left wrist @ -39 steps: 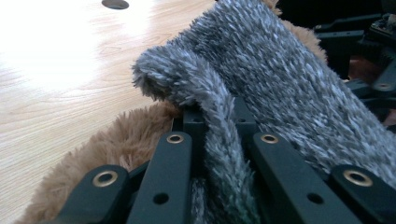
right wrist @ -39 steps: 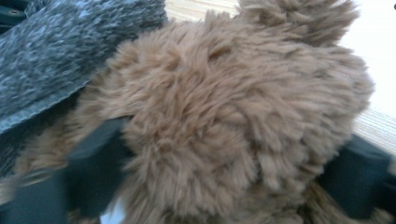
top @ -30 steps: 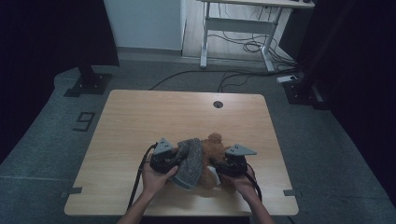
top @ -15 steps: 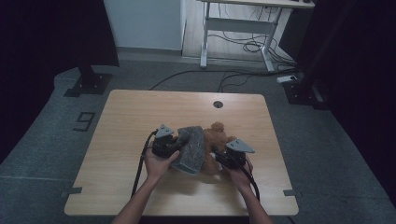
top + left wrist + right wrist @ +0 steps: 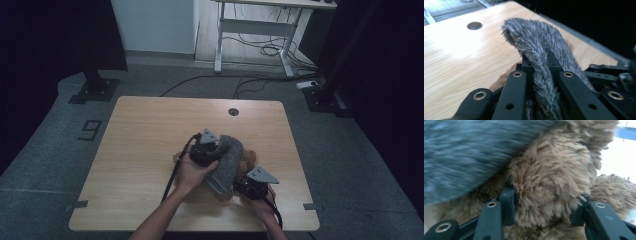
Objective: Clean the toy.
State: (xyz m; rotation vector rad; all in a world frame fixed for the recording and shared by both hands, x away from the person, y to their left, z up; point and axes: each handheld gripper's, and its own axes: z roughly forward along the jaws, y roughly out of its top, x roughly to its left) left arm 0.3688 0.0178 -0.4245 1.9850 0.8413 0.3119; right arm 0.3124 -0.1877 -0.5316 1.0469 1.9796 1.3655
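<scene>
A brown plush toy (image 5: 249, 159) lies on the wooden table (image 5: 150, 135), mostly under a grey fuzzy cloth (image 5: 227, 162). My left gripper (image 5: 212, 150) is shut on the cloth and lifts its edge; in the left gripper view the grey cloth (image 5: 541, 62) runs pinched between the black jaws of my left gripper (image 5: 539, 61) and arches beyond them. My right gripper (image 5: 245, 186) sits at the toy's near side. In the right gripper view my right gripper (image 5: 544, 206) has its jaws pressed into a thick brown plush part (image 5: 549, 185), with the grey cloth (image 5: 461, 152) above it.
A round cable hole (image 5: 233, 111) is in the table's far edge. On the floor beyond stand a white desk frame (image 5: 255, 30) with cables, and black stands at left (image 5: 95, 87) and right (image 5: 325, 95). A mark shaped like a 9 (image 5: 90, 129) is on the carpet.
My left gripper has carried the grey cloth up and toward the far side, drawing it over the toy. My right gripper has slid nearer the front edge and lower, still on the toy.
</scene>
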